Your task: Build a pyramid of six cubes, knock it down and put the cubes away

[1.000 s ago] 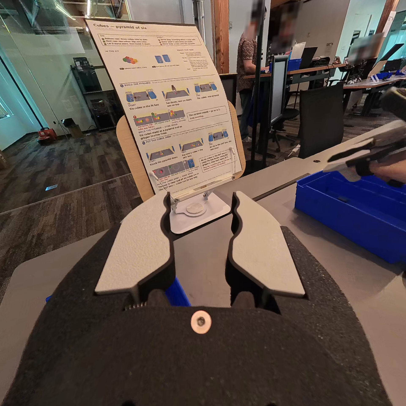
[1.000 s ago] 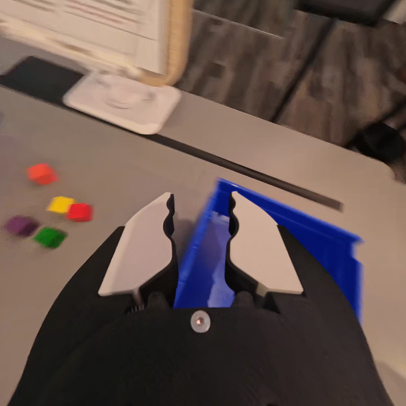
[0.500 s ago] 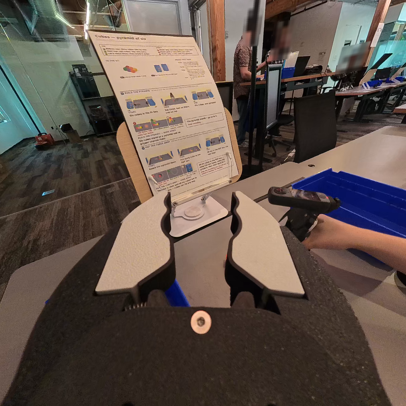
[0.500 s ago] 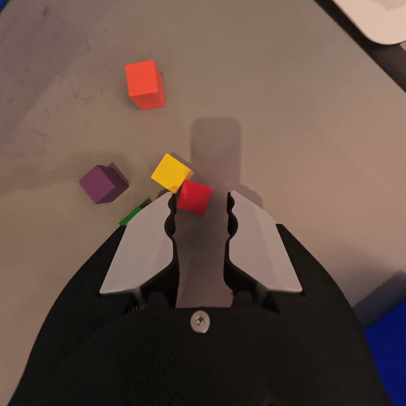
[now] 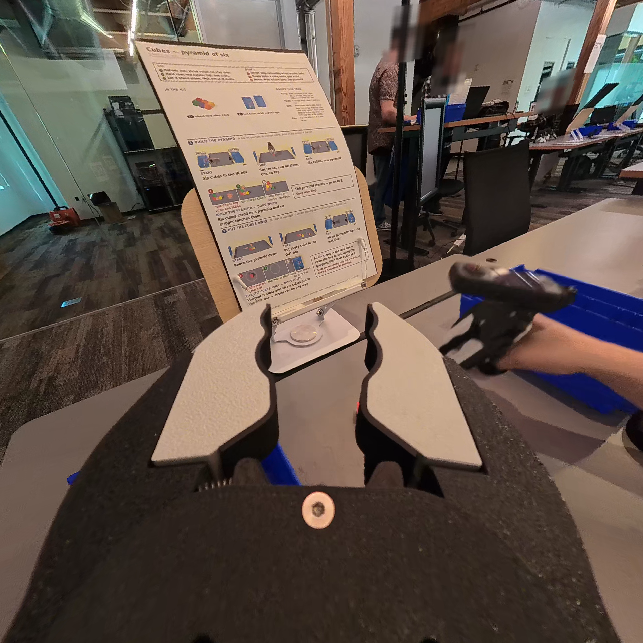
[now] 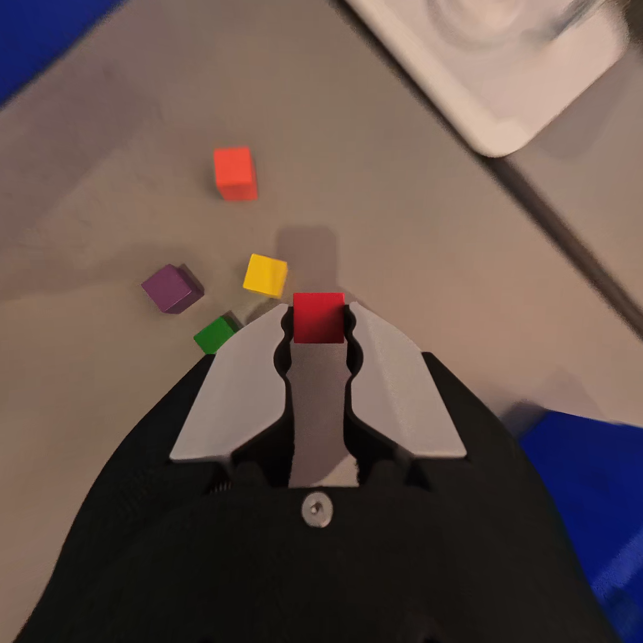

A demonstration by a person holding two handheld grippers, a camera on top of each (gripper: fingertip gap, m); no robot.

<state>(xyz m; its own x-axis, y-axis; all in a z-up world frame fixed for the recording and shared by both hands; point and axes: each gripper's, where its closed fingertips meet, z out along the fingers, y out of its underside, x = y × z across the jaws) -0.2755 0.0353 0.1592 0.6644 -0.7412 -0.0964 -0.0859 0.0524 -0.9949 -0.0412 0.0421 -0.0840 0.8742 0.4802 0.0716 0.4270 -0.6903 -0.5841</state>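
1. your right gripper [image 6: 318,306] now has the red cube [image 6: 318,317] between its fingertips, closed in to the cube's width, both tips touching its sides. half a second ago the jaws were wider and the red cube lay just ahead of the left tip, touching the yellow cube [image 6: 265,275]; now the two are apart.
2. a second ago that gripper was over the blue bin [image 6: 591,487]; it has since swung over to the scattered cubes on the grey table [image 6: 400,215], and the frame is still a little blurred.
3. i cannot tell whether the red cube is lifted yet or still resting on the table.
4. the orange cube [image 6: 235,172], purple cube [image 6: 171,288] and green cube [image 6: 214,334] lie loose and apart; no sixth cube shows on the table.
5. your left gripper [image 5: 317,313] is open and empty, held facing the instruction sheet [image 5: 257,167], and has barely moved.
6. meaning, as i judge it: the pyramid is down and you are in the putting-away stage, the red cube next for the bin at your right, four still to collect.
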